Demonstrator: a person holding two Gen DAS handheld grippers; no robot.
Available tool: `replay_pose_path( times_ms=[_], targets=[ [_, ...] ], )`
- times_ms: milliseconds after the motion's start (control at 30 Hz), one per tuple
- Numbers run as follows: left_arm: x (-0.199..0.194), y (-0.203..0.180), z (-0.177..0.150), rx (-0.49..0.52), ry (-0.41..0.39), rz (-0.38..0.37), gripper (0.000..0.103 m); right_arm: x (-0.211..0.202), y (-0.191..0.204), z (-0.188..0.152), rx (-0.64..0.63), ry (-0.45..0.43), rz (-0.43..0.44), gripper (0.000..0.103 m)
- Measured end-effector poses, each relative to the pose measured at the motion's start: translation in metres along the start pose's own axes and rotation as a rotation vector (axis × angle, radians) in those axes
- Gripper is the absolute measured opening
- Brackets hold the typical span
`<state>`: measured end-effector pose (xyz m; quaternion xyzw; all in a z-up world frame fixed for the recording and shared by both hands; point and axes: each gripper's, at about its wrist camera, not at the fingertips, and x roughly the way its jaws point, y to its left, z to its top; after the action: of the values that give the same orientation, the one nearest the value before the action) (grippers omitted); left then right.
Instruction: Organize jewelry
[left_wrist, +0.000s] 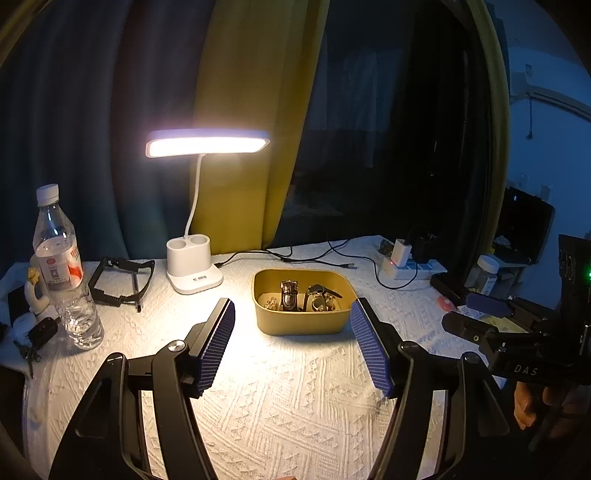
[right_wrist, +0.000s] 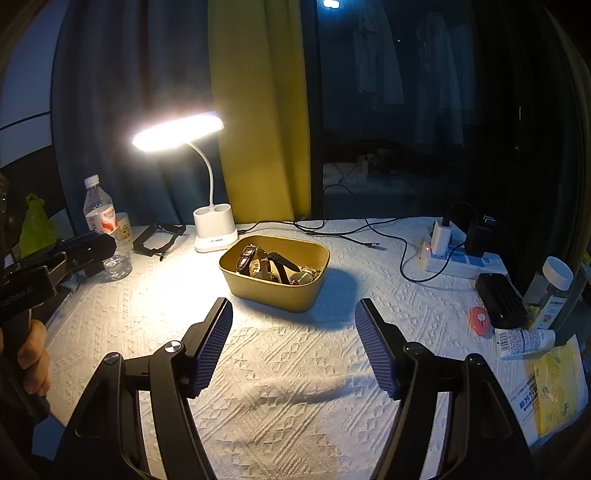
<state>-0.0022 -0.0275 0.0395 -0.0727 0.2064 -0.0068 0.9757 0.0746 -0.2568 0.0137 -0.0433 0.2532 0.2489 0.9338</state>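
Note:
A mustard-yellow box (left_wrist: 303, 321) stands on the white textured cloth under the lamp, and it also shows in the right wrist view (right_wrist: 273, 291). It holds several watches (left_wrist: 290, 293) and gold jewelry (left_wrist: 269, 303); the right wrist view shows dark-strapped watches (right_wrist: 266, 264) and a gold chain (right_wrist: 312, 272). My left gripper (left_wrist: 292, 309) is open and empty, just short of the box. My right gripper (right_wrist: 293, 308) is open and empty, in front of the box.
A lit white desk lamp (left_wrist: 194, 273) stands behind the box. A water bottle (left_wrist: 61, 266), a glass (left_wrist: 82, 326), keys (left_wrist: 40, 334) and a black frame (left_wrist: 120, 280) lie left. A power strip (right_wrist: 458, 262), cables (right_wrist: 332, 230), a black case (right_wrist: 500, 301), a jar (right_wrist: 550, 291) and packets (right_wrist: 554, 387) lie right.

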Motion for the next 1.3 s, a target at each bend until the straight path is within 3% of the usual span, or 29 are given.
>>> replay_pose_path(
  times_ms=[1300],
  targets=[
    [0.0101,-0.0004,-0.003,0.017,0.03,-0.015,0.069,0.0063,-0.006,0.0006,0.002,0.007,-0.006,0.069]
  ],
)
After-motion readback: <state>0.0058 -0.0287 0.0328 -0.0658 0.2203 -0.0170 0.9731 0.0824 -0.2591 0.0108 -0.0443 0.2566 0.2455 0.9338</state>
